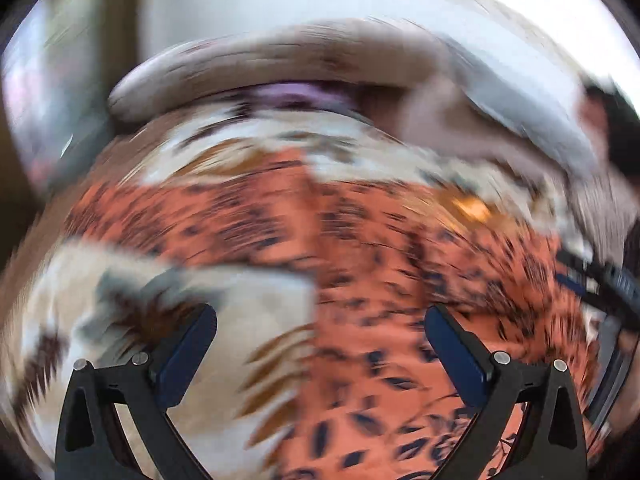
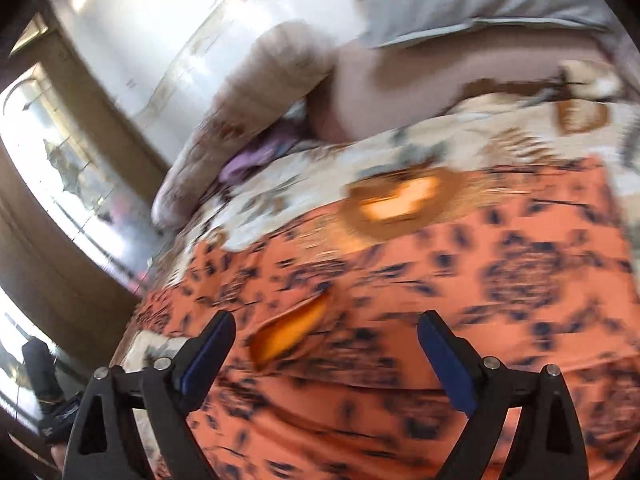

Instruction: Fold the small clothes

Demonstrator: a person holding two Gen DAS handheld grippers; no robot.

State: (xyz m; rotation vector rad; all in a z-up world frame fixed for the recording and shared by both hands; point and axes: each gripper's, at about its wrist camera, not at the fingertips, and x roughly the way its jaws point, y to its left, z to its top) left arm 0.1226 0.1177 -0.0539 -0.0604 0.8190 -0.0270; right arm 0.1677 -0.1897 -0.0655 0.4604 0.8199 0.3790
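Surface: bedspread (image 2: 460, 136), cream with brown and grey motifs, serves as the folding bed; soft, so cloth will drag on it.
Garment: orange cloth with dark leaf print (image 1: 400, 248), spread flat over the bedspread, directly below both grippers; exact type unclear through the blur.
Left gripper (image 1: 320, 344): fingers spread wide, nothing between them, over the garment's left edge where orange meets cream.
Right gripper (image 2: 326, 346): likewise released and empty, over the orange cloth near a yellow-orange opening (image 2: 292, 332).
Background: grey pillow (image 2: 472, 4), beige bolster (image 2: 240, 120), purple item (image 2: 248, 164) tucked between.
Judgement: both held apart, likely ready to pinch edges for a fold.
Image quality: heavy blur; fine detail unreadable.
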